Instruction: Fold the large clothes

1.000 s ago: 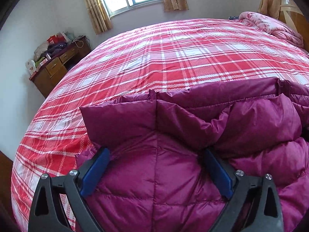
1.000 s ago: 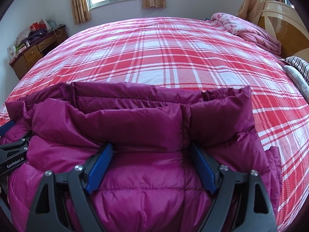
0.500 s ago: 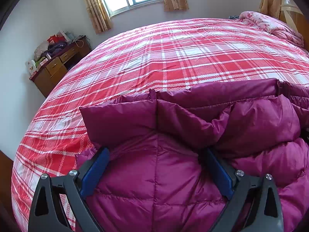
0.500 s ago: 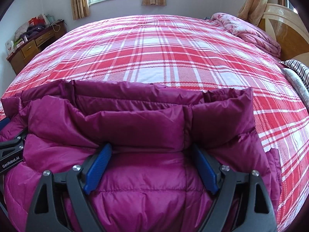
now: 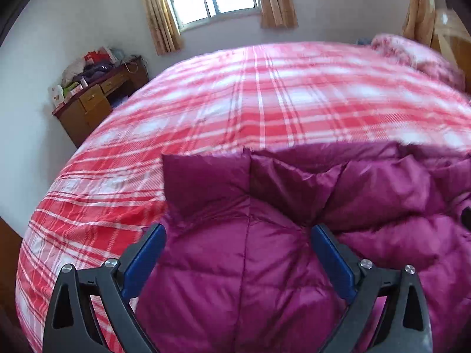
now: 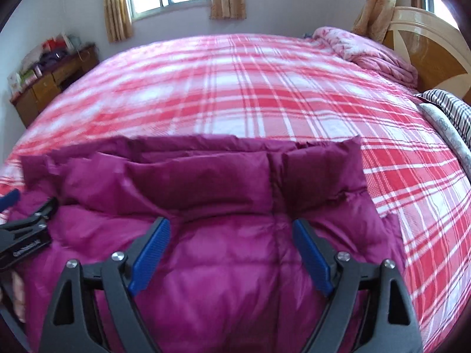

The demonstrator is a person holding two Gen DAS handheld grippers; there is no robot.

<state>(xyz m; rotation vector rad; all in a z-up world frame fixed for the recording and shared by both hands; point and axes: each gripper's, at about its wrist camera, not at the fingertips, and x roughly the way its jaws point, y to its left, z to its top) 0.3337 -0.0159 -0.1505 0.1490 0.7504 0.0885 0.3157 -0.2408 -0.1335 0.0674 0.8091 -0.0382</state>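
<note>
A magenta quilted down jacket (image 5: pixel 382 194) lies on the bed with its far edge folded into a thick band (image 6: pixel 206 182). My left gripper (image 5: pixel 238 229) hangs over the jacket's left part, jaws wide open, blue pads clear of the fabric. Over the right part my right gripper (image 6: pixel 231 223) is spread just as wide, with only the jacket's surface below the gap. The left gripper (image 6: pixel 29 226) also shows at the left edge of the right wrist view, resting near the jacket.
The bed's red and white plaid cover (image 5: pixel 265 103) stretches beyond the jacket. A wooden dresser (image 5: pixel 97 100) piled with things stands at the far left. A pink quilt (image 6: pixel 368 50), a wooden headboard (image 6: pixel 426 44) and a striped pillow (image 6: pixel 450 108) lie at the right.
Both grippers have lifted and drawn back a little. Their fingertips, sunk in the jacket's fold before, now stand free of it. More wall and window show.
</note>
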